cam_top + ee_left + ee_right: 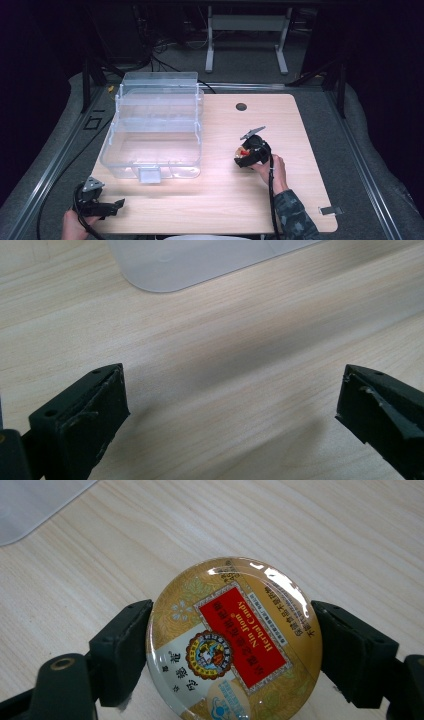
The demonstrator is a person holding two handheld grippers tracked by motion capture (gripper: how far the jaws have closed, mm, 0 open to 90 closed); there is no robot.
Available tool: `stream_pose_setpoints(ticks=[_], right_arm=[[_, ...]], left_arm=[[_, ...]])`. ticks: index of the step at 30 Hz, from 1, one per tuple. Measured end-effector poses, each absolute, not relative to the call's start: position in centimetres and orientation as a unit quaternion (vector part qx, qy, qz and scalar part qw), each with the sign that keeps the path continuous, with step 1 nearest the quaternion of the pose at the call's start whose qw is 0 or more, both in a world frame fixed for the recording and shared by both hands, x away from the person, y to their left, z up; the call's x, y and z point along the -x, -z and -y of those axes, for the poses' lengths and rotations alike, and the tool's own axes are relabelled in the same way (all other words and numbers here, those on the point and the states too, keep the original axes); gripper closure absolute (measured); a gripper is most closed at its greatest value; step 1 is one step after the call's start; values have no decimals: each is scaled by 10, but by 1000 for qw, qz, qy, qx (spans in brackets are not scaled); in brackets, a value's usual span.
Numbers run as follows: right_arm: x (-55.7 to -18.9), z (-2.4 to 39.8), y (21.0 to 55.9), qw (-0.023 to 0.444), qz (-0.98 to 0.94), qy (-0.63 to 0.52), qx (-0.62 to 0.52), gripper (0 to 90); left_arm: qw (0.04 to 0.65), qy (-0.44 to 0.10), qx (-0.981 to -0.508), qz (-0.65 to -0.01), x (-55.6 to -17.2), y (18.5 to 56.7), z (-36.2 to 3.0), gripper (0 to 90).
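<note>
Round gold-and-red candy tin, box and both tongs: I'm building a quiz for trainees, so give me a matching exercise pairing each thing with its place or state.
Things:
1. Round gold-and-red candy tin
2. Clear plastic tiered storage box
3. Left tongs
4. Round dark hole

Places or states:
A. Open, nothing between the jaws
B. In the far part of the light wooden tabletop
C. Clamped between the right tongs
D. Stands on the table's left half, lid open

Pairs: 1-C, 2-D, 3-A, 4-B

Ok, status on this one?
Right gripper shut on round gold candy tin. Left gripper open, idle. Clear plastic box apart; nothing in the way.
</note>
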State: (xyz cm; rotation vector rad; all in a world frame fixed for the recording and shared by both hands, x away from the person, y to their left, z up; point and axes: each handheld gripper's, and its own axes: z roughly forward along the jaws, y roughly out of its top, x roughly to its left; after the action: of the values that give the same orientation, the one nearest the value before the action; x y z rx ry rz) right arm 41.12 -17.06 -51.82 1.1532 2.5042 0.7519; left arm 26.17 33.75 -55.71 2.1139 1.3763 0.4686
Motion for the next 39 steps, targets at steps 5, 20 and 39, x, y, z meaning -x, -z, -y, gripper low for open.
stream_pose_setpoints(ticks=[5,20,39], right_arm=[[-407,178,514,146,-864,-261,-405,199],[-396,210,504,165,-851,-255,-428,199],[-393,283,511,182,-815,-226,-501,199]], left_arm=[[278,-174,-794,-513,-262,558,-336,2],[275,-176,-794,-513,-261,556,-336,2],[272,-176,-795,-512,-260,556,-337,2]])
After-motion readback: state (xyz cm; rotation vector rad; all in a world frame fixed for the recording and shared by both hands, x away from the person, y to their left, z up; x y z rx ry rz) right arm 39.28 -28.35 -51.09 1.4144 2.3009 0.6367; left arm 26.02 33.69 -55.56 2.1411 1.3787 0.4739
